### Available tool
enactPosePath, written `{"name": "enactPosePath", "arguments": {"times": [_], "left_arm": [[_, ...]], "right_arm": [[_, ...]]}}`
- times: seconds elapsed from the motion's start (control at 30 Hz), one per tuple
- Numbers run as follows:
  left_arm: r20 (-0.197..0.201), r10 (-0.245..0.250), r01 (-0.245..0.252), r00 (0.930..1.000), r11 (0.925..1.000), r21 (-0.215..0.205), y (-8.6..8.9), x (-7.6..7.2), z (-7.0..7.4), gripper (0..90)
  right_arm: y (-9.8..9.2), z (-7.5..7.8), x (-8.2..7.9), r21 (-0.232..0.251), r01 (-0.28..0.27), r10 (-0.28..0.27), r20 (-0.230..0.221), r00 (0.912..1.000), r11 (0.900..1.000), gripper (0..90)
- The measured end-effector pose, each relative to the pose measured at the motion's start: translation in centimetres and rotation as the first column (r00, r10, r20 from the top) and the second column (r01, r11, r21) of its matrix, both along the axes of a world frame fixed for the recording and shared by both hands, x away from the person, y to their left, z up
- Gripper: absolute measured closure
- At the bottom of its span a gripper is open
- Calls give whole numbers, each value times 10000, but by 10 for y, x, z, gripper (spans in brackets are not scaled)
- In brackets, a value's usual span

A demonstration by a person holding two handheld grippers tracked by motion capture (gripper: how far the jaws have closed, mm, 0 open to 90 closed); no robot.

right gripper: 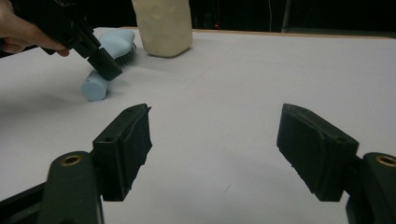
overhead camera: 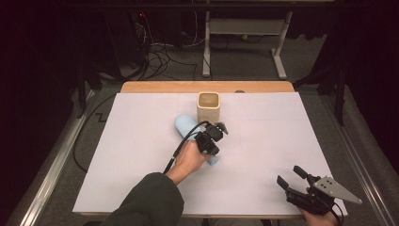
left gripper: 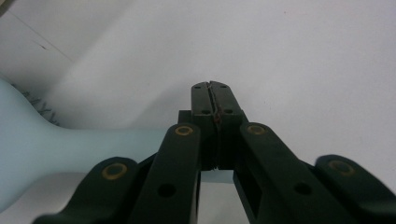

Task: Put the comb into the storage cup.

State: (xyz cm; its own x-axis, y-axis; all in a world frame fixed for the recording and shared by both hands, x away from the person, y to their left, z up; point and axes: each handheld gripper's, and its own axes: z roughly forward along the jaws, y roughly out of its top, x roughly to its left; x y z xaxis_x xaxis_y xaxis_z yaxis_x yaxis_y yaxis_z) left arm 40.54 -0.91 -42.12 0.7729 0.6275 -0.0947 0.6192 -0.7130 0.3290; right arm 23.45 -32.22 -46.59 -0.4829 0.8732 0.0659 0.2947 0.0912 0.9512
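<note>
A pale blue hairbrush (overhead camera: 192,134) lies flat on the white sheet covering the table (overhead camera: 141,155), near the middle, its bristled head toward the far side just in front of a cream square cup (overhead camera: 208,107) and its handle pointing near and to the right. The left gripper (overhead camera: 210,141) sits over the handle; in the left gripper view its jaws are pressed together with nothing between them, the handle (left gripper: 93,140) passing just beside them to the left. The right gripper (overhead camera: 292,175) rests at the near right corner, jaws spread and empty. The brush looks like light, stiff, smooth plastic, likely a bit slippery; the narrow handle neck seems the best place to pinch, not the bristles.
</note>
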Motion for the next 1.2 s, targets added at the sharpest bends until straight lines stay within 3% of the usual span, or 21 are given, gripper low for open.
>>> {"name": "enactPosePath", "arguments": {"times": [0.4,1.2], "left_arm": [[-172,-55,56,9998,9999,98,6,-5,-5,895],[-76,529,-531,9986,9984,-190,38,-18,-5,894]], "right_arm": [[3,0,1,-68,-88,88,14,10000,9999,263],[2,0,1,-48,-31,31,-21,10000,10000,263]]}}
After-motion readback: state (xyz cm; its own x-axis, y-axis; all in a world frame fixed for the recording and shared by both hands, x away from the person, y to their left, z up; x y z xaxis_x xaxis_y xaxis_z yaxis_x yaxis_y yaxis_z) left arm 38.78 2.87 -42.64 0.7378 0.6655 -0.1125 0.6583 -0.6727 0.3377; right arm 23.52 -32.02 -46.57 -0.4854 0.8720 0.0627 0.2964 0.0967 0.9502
